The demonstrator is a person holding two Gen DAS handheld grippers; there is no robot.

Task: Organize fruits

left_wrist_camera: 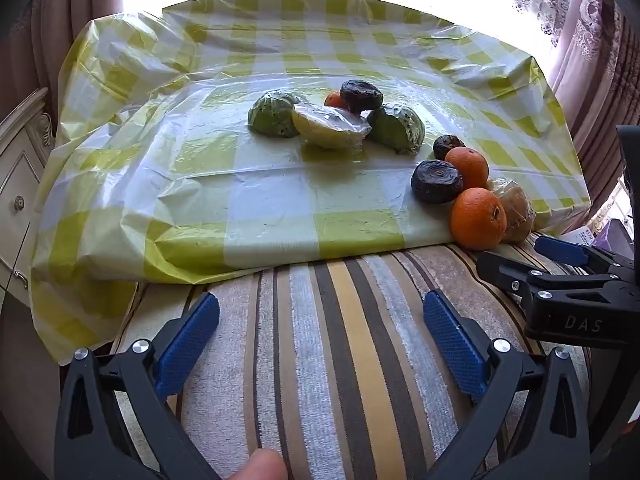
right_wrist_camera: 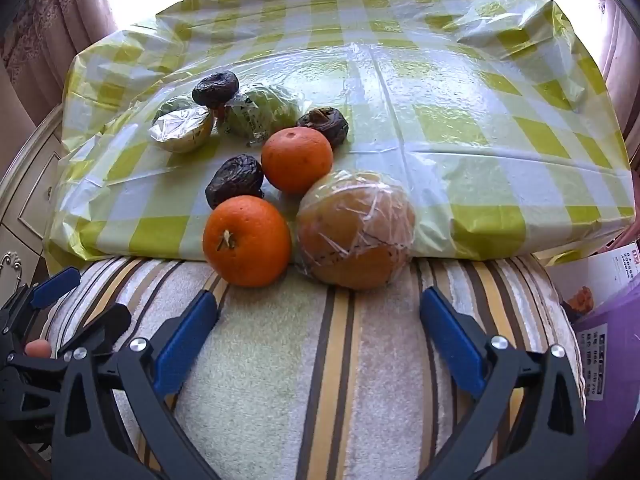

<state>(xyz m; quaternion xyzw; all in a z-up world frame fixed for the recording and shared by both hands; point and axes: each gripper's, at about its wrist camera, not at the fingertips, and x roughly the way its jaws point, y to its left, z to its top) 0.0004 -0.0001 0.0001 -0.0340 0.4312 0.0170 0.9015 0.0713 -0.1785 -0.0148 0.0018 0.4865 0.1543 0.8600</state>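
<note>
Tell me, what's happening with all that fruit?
A person holds two grippers, and both the left gripper and the right gripper are open and empty, above a striped cushion. The fruit lies mixed on the checked cloth: oranges, dark wrinkled fruits and plastic-wrapped ones. Nothing is picked up.

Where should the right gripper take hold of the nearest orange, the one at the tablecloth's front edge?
Probably across the nearest orange's widest middle, coming from the front and above. It is round, with its stem facing the camera. The wrapped fruit sits close on its right, so that gap is tight. The right gripper is open.
</note>
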